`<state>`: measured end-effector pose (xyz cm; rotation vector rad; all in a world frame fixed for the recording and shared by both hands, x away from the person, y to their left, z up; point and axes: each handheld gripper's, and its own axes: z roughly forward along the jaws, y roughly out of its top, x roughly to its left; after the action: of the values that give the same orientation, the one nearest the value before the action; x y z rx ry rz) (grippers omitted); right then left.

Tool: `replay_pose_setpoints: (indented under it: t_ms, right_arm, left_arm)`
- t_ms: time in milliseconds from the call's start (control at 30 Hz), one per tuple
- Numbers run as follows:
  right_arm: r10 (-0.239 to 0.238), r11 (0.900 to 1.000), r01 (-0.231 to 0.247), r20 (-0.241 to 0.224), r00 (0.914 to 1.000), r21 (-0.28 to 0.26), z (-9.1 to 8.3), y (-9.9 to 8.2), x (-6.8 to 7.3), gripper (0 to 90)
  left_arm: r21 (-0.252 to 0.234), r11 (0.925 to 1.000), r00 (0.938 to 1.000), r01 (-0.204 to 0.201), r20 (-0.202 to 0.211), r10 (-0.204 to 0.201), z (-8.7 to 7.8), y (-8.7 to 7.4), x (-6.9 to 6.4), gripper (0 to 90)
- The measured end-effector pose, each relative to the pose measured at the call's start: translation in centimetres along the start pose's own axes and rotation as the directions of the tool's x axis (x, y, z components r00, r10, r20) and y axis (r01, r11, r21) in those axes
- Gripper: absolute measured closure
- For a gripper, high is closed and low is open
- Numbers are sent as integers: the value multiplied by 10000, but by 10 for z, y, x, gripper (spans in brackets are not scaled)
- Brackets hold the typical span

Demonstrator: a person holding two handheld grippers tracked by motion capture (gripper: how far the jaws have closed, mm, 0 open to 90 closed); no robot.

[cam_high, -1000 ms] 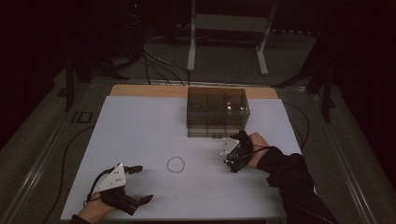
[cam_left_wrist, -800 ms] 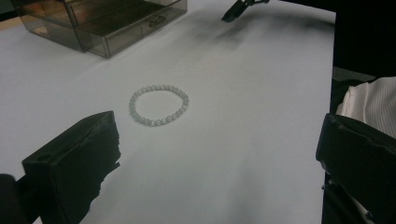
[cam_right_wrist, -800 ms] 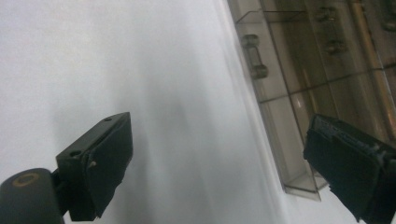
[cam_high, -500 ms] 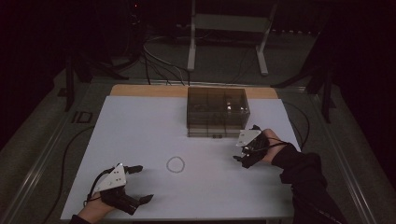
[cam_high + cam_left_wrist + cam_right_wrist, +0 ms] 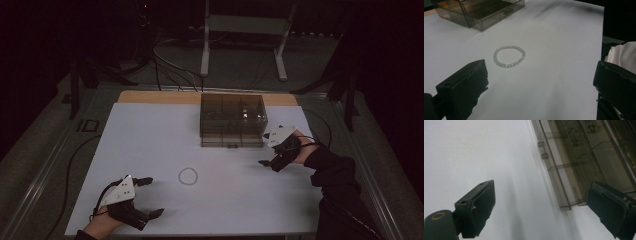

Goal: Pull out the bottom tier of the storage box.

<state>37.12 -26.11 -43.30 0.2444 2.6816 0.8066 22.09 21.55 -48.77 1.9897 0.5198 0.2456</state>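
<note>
Pale beads: the bracelet (image 5: pixel 509 56) lies mid-table, just ahead of my left gripper (image 5: pixel 148 196), jaws wide and empty. My right gripper (image 5: pixel 270 155), also agape, hovers far right beside the smoky drawer box (image 5: pixel 232 120).

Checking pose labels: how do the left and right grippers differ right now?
The left gripper sits at the table's near left corner, near the bead bracelet; the right gripper is beside the smoky drawer box. The left points toward the bracelet, the right toward the box front. Both are open and empty.
</note>
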Motion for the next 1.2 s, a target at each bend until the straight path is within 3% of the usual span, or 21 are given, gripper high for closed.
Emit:
replay_pose_setpoints:
  t_ms: [267,433,567,767,1000,1033,1167,1200]
  right_arm:
    - [91,9970,-173,-1070,9942,-752,0,-5,-26,99]
    - [79,9976,-183,-1540,9880,-664,6,-4,-37,126]
    - [345,9976,-457,-1963,9799,-527,13,-2,-45,134]
    - [72,9998,-110,-2266,9740,-157,27,0,-51,178]
    - [-5,9996,-64,-2313,9729,-288,36,-4,-54,272]
    - [44,9993,-124,-2234,9747,-346,39,-4,-56,325]
    - [29,9993,-109,-2121,9772,-366,44,-4,-61,383]
    - [10,9994,-86,-2260,9741,-322,47,-5,-65,456]
  left_arm:
    - [-16,10000,10000,12,17,-12,0,0,0,0]
    - [-44,10000,10000,11,49,-11,-1,0,0,0]
    - [-73,10000,10000,21,63,-20,-1,0,1,0]
    - [-64,10000,9999,54,109,-53,0,0,1,0]
    - [-88,9999,9999,70,141,-69,0,0,1,0]
    - [-80,9999,9999,67,139,-66,0,0,1,0]
    - [-118,9999,9998,89,162,-87,0,0,2,0]
    - [-115,9999,9998,107,188,-105,1,0,2,0]
